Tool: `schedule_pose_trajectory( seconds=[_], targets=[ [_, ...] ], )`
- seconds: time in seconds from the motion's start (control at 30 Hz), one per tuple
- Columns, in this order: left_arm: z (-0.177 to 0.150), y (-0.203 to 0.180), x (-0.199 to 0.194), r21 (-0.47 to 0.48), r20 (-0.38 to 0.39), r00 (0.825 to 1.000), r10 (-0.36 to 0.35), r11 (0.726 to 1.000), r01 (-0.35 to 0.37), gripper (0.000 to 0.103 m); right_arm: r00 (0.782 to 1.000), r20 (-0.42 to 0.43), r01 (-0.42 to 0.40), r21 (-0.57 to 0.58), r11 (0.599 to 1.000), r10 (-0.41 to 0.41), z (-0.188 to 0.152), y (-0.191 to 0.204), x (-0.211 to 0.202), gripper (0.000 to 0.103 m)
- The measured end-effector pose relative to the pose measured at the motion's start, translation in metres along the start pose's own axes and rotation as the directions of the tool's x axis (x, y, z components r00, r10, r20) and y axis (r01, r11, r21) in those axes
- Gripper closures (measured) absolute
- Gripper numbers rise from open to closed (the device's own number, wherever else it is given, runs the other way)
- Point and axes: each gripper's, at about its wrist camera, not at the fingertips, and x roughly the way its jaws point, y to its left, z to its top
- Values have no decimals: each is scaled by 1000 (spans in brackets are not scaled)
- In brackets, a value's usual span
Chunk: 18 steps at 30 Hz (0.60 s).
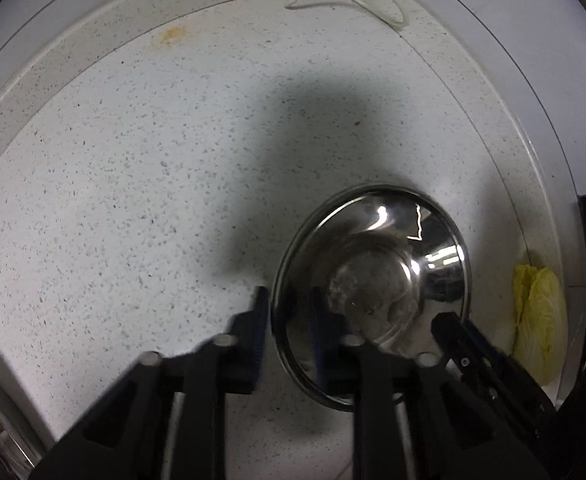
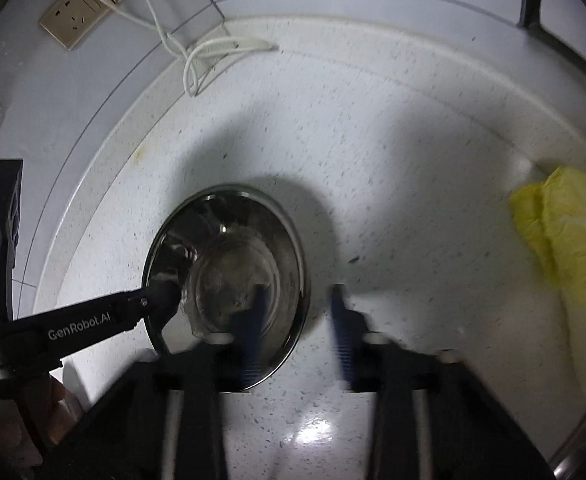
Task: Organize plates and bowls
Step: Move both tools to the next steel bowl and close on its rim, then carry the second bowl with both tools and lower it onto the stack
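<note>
Your left gripper point(image 1: 289, 332) straddles the near-left rim of the steel bowl point(image 1: 373, 276) — one blue finger outside the wall, the other inside. The jaws stand apart around the rim; whether the pads already pinch the metal, you cannot tell through the blur. Your right gripper point(image 2: 299, 320) does the same on the opposite side, one finger inside the bowl point(image 2: 229, 276) and one out over the counter point(image 2: 393, 160), jaws spread and not visibly clamped. The bowl sits upright on the speckled counter, well apart from the cabbage point(image 2: 569, 248) at the right.

The likely trouble is the thin, slick rim: close on it off-centre and the bowl may tip or skate away on the smooth stone. With both grippers on one bowl, uneven pulling could twist it out of one grip — and it would clatter down. The white cable point(image 2: 197, 56) by the back wall looks far enough off to stay out of it.
</note>
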Motion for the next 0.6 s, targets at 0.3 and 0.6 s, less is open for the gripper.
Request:
schedule_pose_trajectory(
  seconds=[0.3, 0.6],
  targets=[
    [-28, 26, -24, 9, 8, 1000, -21, 1000, 21, 91, 1000, 1, -14, -24, 1000, 14, -30, 19, -21, 94],
    [-79, 94, -85, -55, 78, 997, 13, 998, -9, 91, 998, 1, -62, -135, 989, 63, -77, 94, -50, 94]
  ],
)
